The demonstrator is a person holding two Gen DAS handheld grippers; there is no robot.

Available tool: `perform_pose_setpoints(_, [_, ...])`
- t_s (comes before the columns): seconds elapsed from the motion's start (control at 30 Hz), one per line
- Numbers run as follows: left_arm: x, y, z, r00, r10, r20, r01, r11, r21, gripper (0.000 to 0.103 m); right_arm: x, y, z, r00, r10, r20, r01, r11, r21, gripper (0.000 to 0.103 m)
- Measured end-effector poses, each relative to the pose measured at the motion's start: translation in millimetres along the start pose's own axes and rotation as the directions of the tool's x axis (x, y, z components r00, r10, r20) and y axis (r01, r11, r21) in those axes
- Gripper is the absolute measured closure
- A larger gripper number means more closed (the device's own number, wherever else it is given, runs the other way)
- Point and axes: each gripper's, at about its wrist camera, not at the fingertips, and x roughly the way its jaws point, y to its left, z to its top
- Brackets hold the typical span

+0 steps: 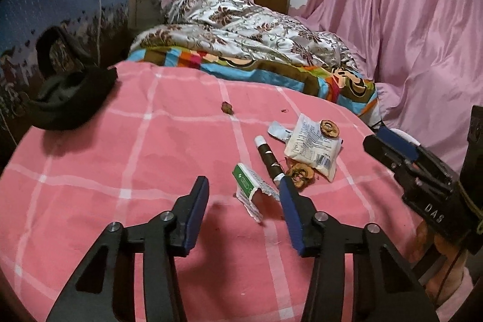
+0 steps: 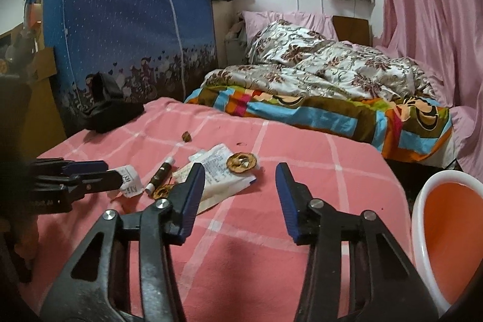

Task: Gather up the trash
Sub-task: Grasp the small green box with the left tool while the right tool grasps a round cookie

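My left camera sits low over the pink checked bed [image 1: 120, 171], close to its near edge, looking along my left gripper [image 1: 244, 189] toward the far end and the pink curtain [image 1: 407, 20]. My right camera looks the same way from further right along my right gripper [image 2: 240, 174]. Both views share the litter near the bed's middle, the rumpled quilt [image 2: 332, 65] and the blue wardrobe [image 2: 126, 20].

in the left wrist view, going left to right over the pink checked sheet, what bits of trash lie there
small brown crumpled scrap → torn green and white paper carton → dark brown tube with white cap → white printed plastic packet, which carries a dried round fruit slice
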Motion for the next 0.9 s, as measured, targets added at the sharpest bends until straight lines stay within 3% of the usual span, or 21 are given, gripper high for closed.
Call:
perform_pose_setpoints(0.13, [5, 2, 0, 0.999, -0.02, -0.027, 0.019, 1.0, -0.022, 0.084, 3, 4, -1, 0.999, 0.034, -0.024, -0.034, 0.999, -0.005, 0.049])
perform_pose_setpoints(0.3, [-1, 5, 0, 0.999, -0.03, -0.022, 0.029, 0.998, -0.054, 0.093, 11, 13, -3, 0.993, 0.09, -0.072, -0.092, 0.995, -0.023, 0.05])
perform_pose_setpoints(0.53, [-18, 14, -3, 1.0, 0.005, 0.001, -0.005, 0.998, -0.059, 0.095, 28, 35, -7, 0.971, 0.172, -0.167, -0.186, 0.98, -0.072, 0.058])
perform_pose_setpoints(0.9, [-23, 19, -8, 1.0, 0.016, 0.001, -0.016, 0.998, -0.068, 0.095, 52, 55, -9, 0.957, 0.149, -0.247, -0.186, 0.974, -0.13, 0.062])
